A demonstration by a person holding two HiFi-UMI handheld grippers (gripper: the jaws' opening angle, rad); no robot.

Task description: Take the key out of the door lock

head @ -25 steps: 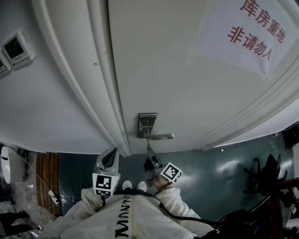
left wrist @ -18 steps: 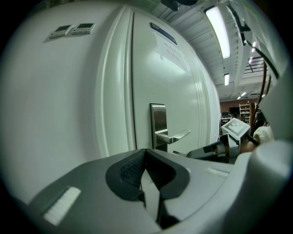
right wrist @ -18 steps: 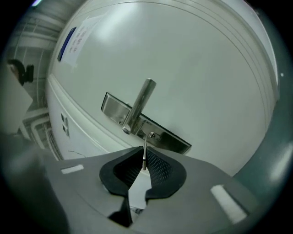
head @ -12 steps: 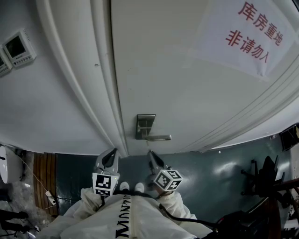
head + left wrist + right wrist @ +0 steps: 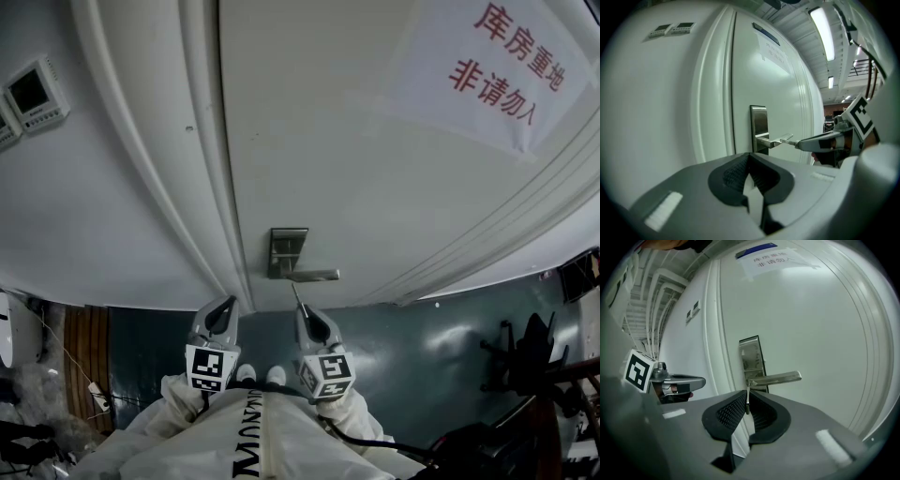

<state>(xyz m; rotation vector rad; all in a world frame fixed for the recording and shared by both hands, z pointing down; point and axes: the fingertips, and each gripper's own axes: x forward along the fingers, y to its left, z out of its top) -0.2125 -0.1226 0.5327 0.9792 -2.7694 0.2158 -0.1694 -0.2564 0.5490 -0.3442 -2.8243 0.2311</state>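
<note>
A silver lock plate (image 5: 287, 246) with a lever handle (image 5: 314, 276) sits on the white door (image 5: 356, 169). My right gripper (image 5: 302, 314) is shut on a thin metal key (image 5: 296, 298), held just below the lever and free of the lock. In the right gripper view the key (image 5: 747, 400) stands edge-on between the black pads, in front of the lock plate (image 5: 752, 357). In the left gripper view the key (image 5: 788, 139) pokes from the right gripper (image 5: 802, 143) beside the lever's end. My left gripper (image 5: 223, 314) hangs level to the left, shut and empty.
The door frame (image 5: 202, 187) runs left of the lock. A paper sign with red characters (image 5: 492, 66) hangs on the door's upper right. Wall control panels (image 5: 36, 94) sit at the far left. A dark chair (image 5: 534, 356) stands on the floor at the right.
The right gripper has rolled upright and risen a little with the key, which now points toward the lever. The left gripper has stayed in place.
</note>
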